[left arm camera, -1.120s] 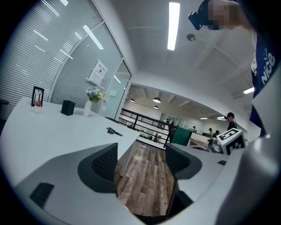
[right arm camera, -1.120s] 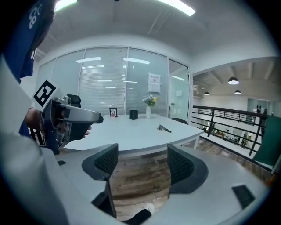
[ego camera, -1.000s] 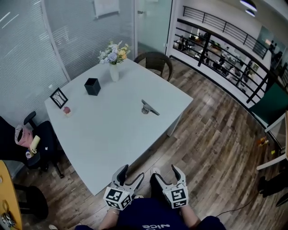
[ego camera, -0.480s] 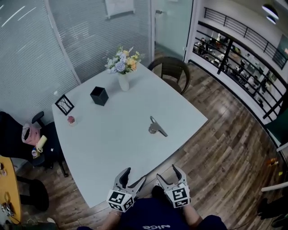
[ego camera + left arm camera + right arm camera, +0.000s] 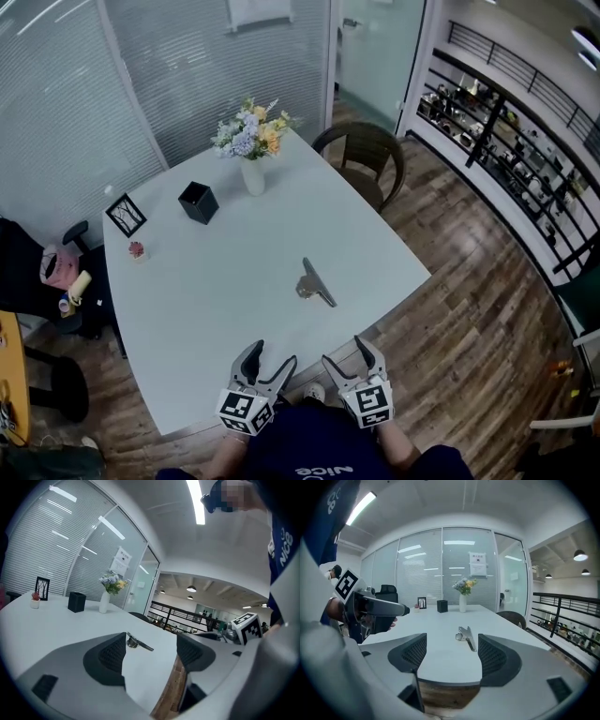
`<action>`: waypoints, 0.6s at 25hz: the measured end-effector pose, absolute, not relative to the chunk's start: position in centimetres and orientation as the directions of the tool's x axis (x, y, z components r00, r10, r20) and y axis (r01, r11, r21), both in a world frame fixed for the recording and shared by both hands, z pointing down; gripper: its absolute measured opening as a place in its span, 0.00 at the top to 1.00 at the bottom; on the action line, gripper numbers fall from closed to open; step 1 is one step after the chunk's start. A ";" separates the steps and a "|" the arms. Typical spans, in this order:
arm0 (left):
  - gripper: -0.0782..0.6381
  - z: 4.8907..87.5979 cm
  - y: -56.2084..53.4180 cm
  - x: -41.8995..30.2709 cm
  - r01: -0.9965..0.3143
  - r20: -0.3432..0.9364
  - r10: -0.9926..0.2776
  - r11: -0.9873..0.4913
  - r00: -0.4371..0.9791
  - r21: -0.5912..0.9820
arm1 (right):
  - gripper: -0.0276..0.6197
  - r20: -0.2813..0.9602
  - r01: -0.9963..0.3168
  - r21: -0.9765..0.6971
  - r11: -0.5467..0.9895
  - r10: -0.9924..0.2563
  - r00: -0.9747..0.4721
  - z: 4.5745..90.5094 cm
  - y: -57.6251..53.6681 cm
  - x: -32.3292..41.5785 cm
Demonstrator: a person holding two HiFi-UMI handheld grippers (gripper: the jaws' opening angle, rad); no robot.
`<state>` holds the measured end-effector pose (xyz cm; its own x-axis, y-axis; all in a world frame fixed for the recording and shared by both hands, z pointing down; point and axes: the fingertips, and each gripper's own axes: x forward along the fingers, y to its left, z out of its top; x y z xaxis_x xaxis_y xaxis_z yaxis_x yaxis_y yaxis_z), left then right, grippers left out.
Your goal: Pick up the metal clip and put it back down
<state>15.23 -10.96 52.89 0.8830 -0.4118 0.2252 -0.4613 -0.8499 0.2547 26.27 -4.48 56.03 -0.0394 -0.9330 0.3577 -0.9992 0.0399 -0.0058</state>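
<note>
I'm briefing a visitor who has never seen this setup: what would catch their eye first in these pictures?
The metal clip lies alone near the middle of the big white table. Near the far corner stands a vase of flowers, with a black box beside it. At the near edge the left tongs and right tongs hang open and empty, pointed toward the clip.

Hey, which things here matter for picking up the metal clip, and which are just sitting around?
For the job: metal clip, left gripper, right gripper.
Lying about: flower vase, black box, picture frame, small pot, chair.
</note>
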 end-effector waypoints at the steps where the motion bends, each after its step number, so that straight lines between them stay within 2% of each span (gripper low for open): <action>1: 0.42 52.9 -11.2 15.4 -0.469 0.230 -0.419 -0.846 0.879 0.254 | 0.44 0.350 -0.999 -0.006 0.041 -0.936 -0.040 55.8 -4.8 26.6; 15: 0.42 53.0 -14.1 13.9 -0.542 0.259 -0.483 -0.797 0.837 0.267 | 0.54 0.363 -0.988 0.108 0.113 -0.929 -0.067 54.2 -11.1 27.9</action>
